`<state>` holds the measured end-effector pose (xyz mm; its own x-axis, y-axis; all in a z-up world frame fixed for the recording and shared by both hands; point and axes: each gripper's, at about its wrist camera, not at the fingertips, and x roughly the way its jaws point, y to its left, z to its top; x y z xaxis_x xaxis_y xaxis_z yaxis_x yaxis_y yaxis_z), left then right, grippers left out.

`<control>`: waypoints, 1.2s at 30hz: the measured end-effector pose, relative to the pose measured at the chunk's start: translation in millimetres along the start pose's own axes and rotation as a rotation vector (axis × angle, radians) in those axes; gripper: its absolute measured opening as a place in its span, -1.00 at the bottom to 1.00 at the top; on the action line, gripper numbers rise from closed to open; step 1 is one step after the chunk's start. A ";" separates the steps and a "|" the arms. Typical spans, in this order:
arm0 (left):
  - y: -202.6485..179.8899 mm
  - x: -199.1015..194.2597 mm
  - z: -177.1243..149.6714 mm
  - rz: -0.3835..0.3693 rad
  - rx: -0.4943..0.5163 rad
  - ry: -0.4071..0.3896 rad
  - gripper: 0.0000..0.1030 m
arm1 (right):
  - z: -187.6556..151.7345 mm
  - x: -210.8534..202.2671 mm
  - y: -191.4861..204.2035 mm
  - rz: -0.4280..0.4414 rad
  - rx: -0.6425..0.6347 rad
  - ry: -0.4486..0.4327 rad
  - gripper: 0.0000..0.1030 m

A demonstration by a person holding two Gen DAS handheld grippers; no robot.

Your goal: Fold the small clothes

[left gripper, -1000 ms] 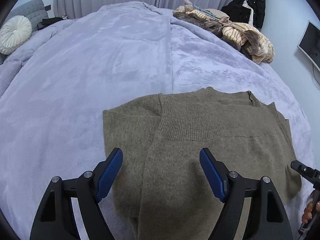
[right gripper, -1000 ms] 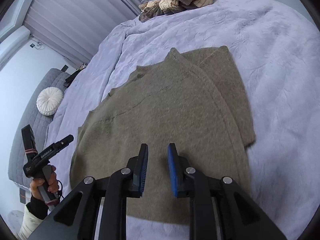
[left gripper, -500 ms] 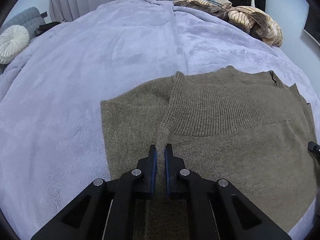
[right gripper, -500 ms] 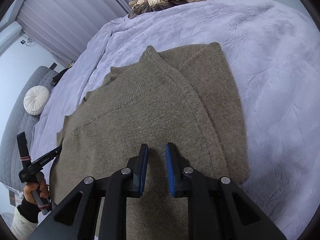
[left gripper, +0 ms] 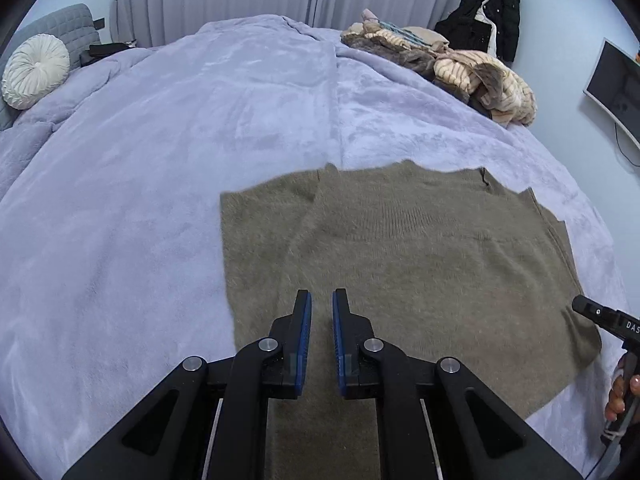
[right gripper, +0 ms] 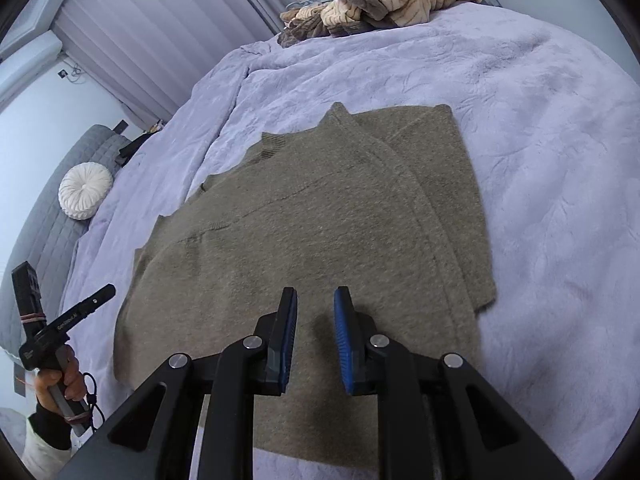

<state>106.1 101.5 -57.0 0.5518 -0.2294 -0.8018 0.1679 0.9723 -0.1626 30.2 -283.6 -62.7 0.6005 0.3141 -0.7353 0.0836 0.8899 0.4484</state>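
An olive-brown knitted sweater [left gripper: 400, 272] lies flat on the lilac bedspread [left gripper: 160, 160], with one side and its sleeve folded over the body. My left gripper [left gripper: 320, 294] hovers over the sweater's near left part. Its blue pads are shut to a thin slit with no fabric drawn up between them. My right gripper [right gripper: 316, 292] hangs over the near middle of the sweater [right gripper: 320, 220]; its jaws are opening and nothing is between them. Each gripper's black tip also shows in the other's view: the right gripper [left gripper: 588, 308] by the sweater's right corner, the left gripper [right gripper: 92, 300] beside its left edge.
A heap of beige and brown clothes [left gripper: 460, 68] lies at the far right corner of the bed. A round white cushion [left gripper: 36, 72] leans on a grey quilted headboard [left gripper: 60, 28] at the left. A black jacket [left gripper: 492, 16] and a monitor [left gripper: 616, 88] hang on the right wall.
My left gripper's jaws went from wide open to shut, and it swung in over the sweater's fold and back. The right gripper kept its narrow gap. The sweater lies as before.
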 end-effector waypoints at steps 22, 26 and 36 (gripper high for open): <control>-0.1 -14.8 -52.9 0.048 -0.025 0.013 -0.77 | -47.9 -15.6 6.6 -0.029 -0.001 0.061 -0.27; -2.3 -22.2 -60.1 0.043 -0.021 0.017 -0.77 | -61.0 -24.0 13.7 -0.005 0.020 0.075 -0.26; -0.6 -43.4 -79.8 0.049 -0.030 0.016 -0.76 | -88.4 -24.5 48.6 0.053 -0.016 0.130 -0.20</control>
<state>16.8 114.5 -67.9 0.5456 -0.1811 -0.8182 0.1161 0.9833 -0.1402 -50.8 -218.8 -67.8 0.4953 0.4000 -0.7712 0.0411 0.8759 0.4807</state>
